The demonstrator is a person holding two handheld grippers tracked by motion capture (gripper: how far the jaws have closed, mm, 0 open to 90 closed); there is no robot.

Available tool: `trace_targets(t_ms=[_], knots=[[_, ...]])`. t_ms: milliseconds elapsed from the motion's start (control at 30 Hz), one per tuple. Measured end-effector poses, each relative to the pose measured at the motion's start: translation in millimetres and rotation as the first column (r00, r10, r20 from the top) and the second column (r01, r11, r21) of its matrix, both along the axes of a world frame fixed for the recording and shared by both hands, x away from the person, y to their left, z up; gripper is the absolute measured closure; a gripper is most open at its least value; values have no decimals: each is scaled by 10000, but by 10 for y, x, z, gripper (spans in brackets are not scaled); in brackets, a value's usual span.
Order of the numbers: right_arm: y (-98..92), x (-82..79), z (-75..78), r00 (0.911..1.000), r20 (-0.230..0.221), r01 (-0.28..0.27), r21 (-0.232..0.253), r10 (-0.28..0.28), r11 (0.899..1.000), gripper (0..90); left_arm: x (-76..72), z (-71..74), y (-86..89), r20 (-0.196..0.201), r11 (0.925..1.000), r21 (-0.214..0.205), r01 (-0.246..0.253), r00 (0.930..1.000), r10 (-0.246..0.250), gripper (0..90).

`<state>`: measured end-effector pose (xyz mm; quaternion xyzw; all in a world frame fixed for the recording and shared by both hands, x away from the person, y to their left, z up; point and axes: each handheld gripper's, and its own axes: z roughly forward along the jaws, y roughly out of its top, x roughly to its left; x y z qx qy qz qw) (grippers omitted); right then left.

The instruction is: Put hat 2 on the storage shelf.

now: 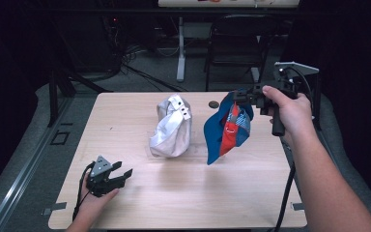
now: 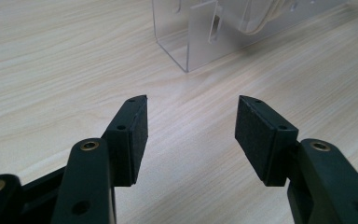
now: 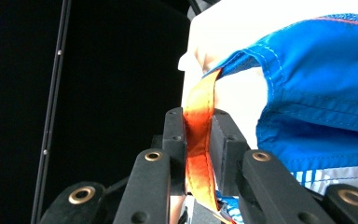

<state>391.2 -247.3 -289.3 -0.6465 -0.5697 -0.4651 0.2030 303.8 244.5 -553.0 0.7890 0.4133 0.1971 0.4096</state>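
The right tongs [image 1: 241, 96] are clamped on the orange strap [image 3: 198, 135] of a blue cloth bag [image 1: 227, 128]. In the right gripper view, the strap runs up between both pads and joins the blue fabric at a stitched hem. In the high view, the bag hangs clear above the right half of the table [image 1: 183, 193], suspended from the tongs, with a red panel facing the camera.

The left tongs [image 1: 121, 174] stand apart with nothing between the pads. They are low over the near left area of the table, held in the left hand [image 1: 94, 198].

A white cloth bag [image 1: 171, 128] sits in a clear plastic holder [image 2: 191, 44] at the table centre, just left of the blue bag and well apart from the left tongs.
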Motion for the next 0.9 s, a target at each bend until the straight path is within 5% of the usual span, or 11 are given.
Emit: trace_targets(t_ms=[900], knots=[[72, 430, -153, 9939, -342, 1039, -207, -1046, 9944, 779, 29, -26, 15, 3, 10000, -63, -12, 10000, 12, 447]])
